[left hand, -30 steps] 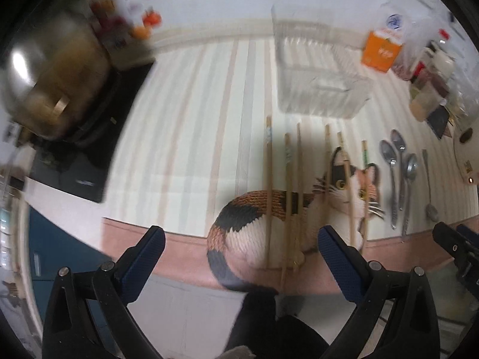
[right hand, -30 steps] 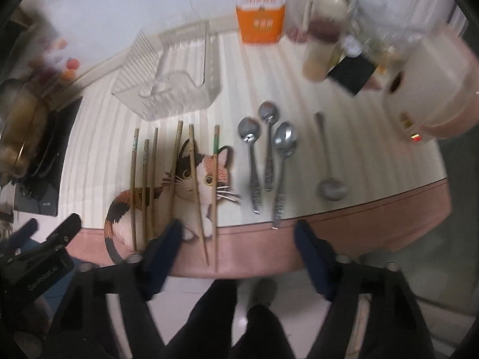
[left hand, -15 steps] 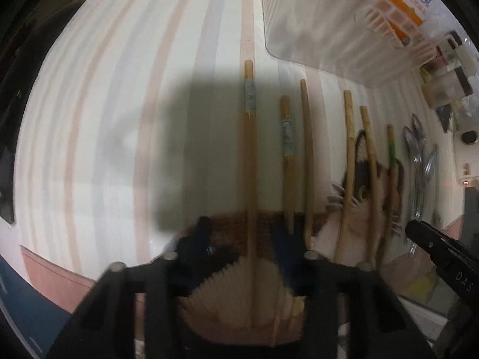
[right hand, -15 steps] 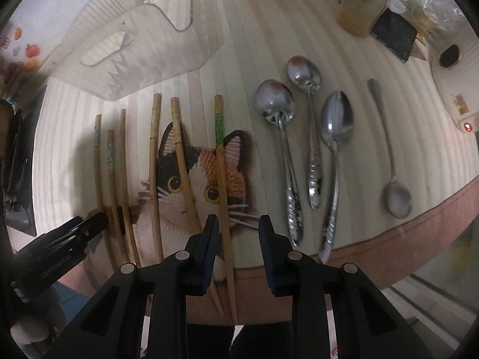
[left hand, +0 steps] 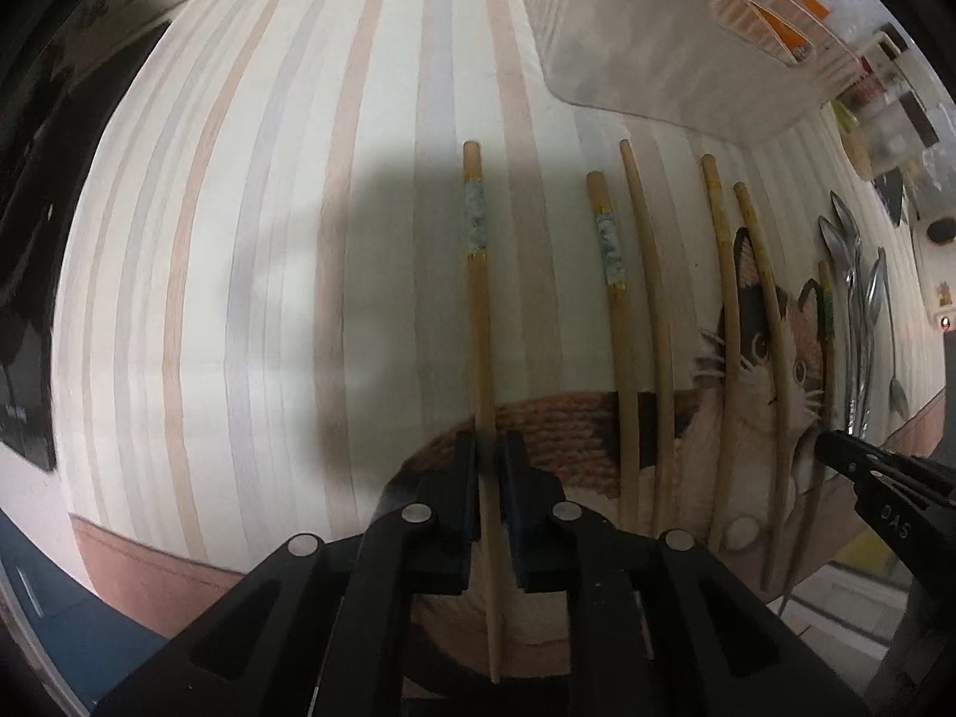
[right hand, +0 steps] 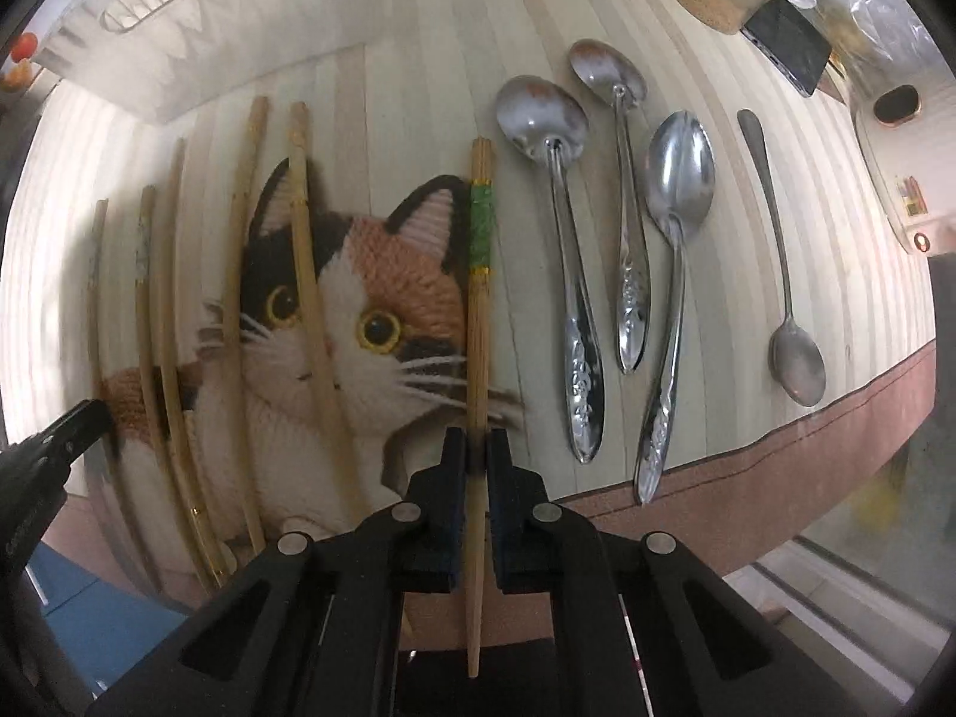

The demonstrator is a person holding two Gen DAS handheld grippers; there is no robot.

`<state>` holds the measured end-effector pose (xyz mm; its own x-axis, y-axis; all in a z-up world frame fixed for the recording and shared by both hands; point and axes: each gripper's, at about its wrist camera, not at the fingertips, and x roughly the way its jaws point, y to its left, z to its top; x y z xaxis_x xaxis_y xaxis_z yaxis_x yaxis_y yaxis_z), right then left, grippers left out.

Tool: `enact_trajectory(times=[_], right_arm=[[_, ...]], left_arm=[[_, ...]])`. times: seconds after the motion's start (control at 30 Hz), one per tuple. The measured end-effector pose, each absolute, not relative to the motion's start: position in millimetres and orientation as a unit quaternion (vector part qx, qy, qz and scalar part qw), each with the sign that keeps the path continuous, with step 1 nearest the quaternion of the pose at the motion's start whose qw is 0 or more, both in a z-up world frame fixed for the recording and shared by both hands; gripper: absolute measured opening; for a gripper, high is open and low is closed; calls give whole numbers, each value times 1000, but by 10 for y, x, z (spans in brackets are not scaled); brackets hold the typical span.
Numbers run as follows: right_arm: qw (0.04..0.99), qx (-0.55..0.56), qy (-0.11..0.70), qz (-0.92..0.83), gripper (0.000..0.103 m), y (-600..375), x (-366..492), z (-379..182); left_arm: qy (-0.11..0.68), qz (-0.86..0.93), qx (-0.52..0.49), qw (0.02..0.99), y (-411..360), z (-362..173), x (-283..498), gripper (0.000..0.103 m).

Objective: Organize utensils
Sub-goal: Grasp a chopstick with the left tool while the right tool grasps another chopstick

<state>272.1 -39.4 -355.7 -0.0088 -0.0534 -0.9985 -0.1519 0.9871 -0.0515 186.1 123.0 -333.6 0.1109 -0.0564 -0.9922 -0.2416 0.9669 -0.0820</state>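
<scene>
Several bamboo chopsticks lie side by side on a striped mat with a cat picture (right hand: 370, 299). My left gripper (left hand: 489, 448) is shut on the leftmost chopstick with a grey band (left hand: 478, 275), near its thin end. My right gripper (right hand: 475, 445) is shut on the rightmost chopstick with a green band (right hand: 478, 275). Several steel spoons (right hand: 567, 275) lie to the right of the chopsticks, also at the right edge of the left wrist view (left hand: 854, 310). A clear plastic utensil tray (left hand: 675, 66) stands behind the chopsticks, and shows in the right wrist view (right hand: 161, 30).
A small spoon (right hand: 788, 310) lies apart at the right. Jars, a dark phone (right hand: 788, 48) and a white appliance (right hand: 896, 191) crowd the back right. The mat's pink front border (right hand: 777, 478) marks the table edge. A black stove surface (left hand: 24, 275) is at far left.
Both grippers dropped from above the table edge down to the mat and closed: the left on the grey-banded chopstick, the right on the green-banded one.
</scene>
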Motion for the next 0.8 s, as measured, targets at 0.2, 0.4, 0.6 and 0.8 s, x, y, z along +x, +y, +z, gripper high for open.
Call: enact_trajectory(times=[0.2,0.4,0.6,0.8], right_arm=[[701,-91,707,29,9,-248,2737,-3612],[706,-80,702,37,7,-194,2653,-3582],[739,-19,669,78,7,-285,2730,-3001],[775,41,614,139,7,-369,3189,-2111]], left_arm=[[663,66,-112,737,1279,-3336,2264,9],[657,81,-109,742,1408,-3290,2125,4],[608,136,-121,773,1707,-2636,1976,4],[520,145,-139,830,1760,-1599,2179,4]])
